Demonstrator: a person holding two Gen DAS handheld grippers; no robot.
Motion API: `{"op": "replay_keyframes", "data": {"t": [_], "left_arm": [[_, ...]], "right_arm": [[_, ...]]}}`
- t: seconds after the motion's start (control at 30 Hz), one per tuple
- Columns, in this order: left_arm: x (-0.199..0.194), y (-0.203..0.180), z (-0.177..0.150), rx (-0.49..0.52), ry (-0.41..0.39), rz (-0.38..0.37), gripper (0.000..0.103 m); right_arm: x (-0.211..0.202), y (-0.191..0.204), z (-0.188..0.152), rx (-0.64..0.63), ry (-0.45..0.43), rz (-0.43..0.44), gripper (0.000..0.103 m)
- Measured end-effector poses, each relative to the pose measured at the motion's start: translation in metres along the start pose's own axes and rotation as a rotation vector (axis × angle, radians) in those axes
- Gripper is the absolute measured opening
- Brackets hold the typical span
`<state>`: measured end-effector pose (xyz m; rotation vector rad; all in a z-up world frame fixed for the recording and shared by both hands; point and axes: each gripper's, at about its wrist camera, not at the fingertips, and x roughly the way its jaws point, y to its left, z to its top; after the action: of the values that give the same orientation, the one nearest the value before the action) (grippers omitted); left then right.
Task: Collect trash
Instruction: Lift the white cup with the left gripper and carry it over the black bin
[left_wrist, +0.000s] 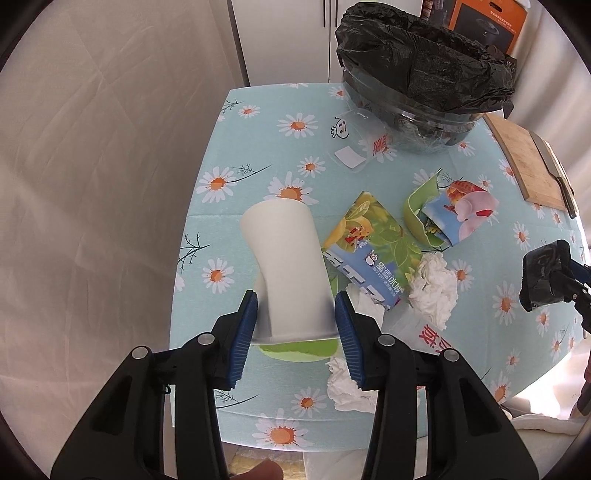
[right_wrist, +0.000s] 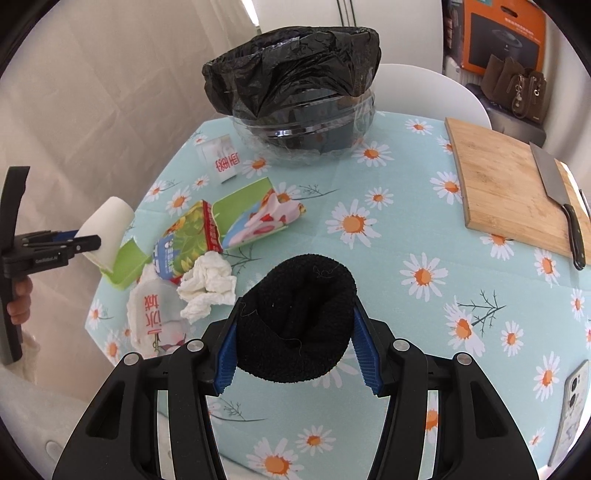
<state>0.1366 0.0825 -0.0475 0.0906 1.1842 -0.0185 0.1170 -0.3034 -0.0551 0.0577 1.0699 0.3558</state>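
Over the daisy tablecloth (right_wrist: 406, 229) — left gripper (left_wrist: 295, 325) clamps a tilted white cup (left_wrist: 288, 266), right gripper (right_wrist: 295, 347) clamps black knit cloth (right_wrist: 295, 317).

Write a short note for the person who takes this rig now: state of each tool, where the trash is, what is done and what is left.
Left tool: shut on the white paper cup, above the table's left edge.
Right tool: shut on a black knitted item, above the table's middle.
Bin with black bag: at the far side of the table.
On the table, left side: printed cartons, crumpled tissues, clear wrappers.
Done: two items gripped; neither is in the bin.
Left: drop both in, then collect the rest.
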Motion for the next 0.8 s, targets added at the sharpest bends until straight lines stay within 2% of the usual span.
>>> {"op": "replay_keyframes", "data": {"t": [0.2, 0.43, 0.63, 0.8], "left_arm": [[-0.007, 0.002, -0.006, -0.029, -0.048, 0.003, 0.044], [-0.022, -0.001, -0.005, -0.019, -0.097, 0.047, 0.044], [-0.048, -0.012, -0.002, -0.019, -0.152, 0.044, 0.044], [-0.065, -0.028, 0.000, 0.015, -0.208, 0.074, 0.044]], "right_arm": [[-0.016, -0.008, -0.018, -0.007, -0.017, -0.010, 0.050], [-0.037, -0.020, -0.037, -0.025, -0.051, -0.028, 0.050], [-0.061, -0.033, -0.043, -0.053, -0.101, -0.025, 0.050], [-0.076, -0.041, -0.036, -0.091, -0.153, -0.033, 0.050]]}}
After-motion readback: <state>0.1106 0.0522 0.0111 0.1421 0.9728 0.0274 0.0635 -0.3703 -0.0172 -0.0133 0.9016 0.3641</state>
